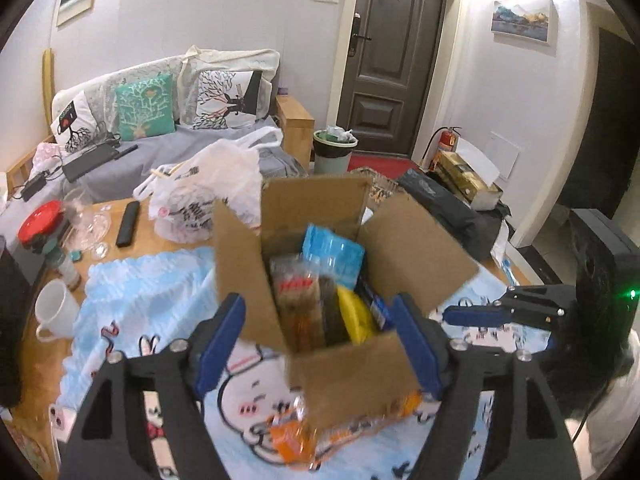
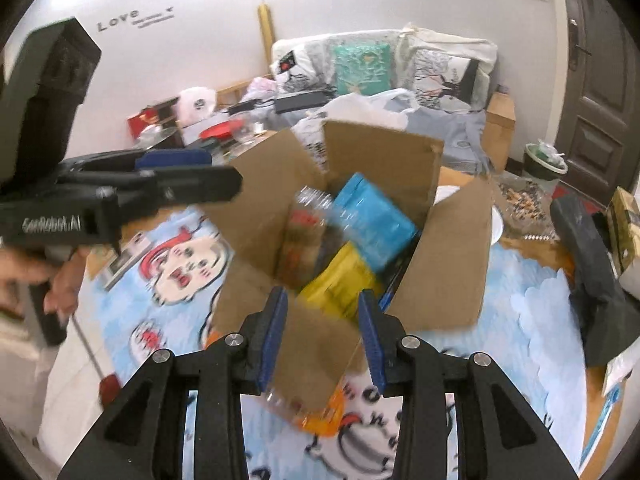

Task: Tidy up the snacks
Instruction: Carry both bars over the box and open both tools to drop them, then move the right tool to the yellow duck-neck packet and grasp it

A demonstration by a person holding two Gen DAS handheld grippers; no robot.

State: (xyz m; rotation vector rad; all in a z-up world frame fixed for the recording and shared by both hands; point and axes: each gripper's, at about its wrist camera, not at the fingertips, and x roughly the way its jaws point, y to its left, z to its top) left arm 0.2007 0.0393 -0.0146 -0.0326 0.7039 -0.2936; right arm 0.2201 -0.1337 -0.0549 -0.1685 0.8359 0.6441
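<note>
An open cardboard box (image 1: 352, 372) stands on a cartoon-print cloth, flaps up. Inside are a blue packet (image 1: 332, 254), a clear packet with red print (image 1: 298, 300) and a yellow packet (image 1: 356, 316). An orange snack bag (image 1: 296, 436) lies under the box's near edge. My left gripper (image 1: 320, 344) is open, its blue pads either side of the box's near wall. In the right wrist view the same box (image 2: 316, 344) holds the blue packet (image 2: 372, 220) and yellow packet (image 2: 340, 276). My right gripper (image 2: 323, 336) is open at the near flap. The left gripper (image 2: 192, 176) shows from the side.
A white plastic bag (image 1: 212, 196), a remote (image 1: 128, 224), a white mug (image 1: 54, 314), glassware and a red lid (image 1: 40, 218) sit on the wooden table. A sofa with cushions is behind. A bin (image 1: 334, 150) stands by the door. A dark bag (image 2: 588, 252) lies right.
</note>
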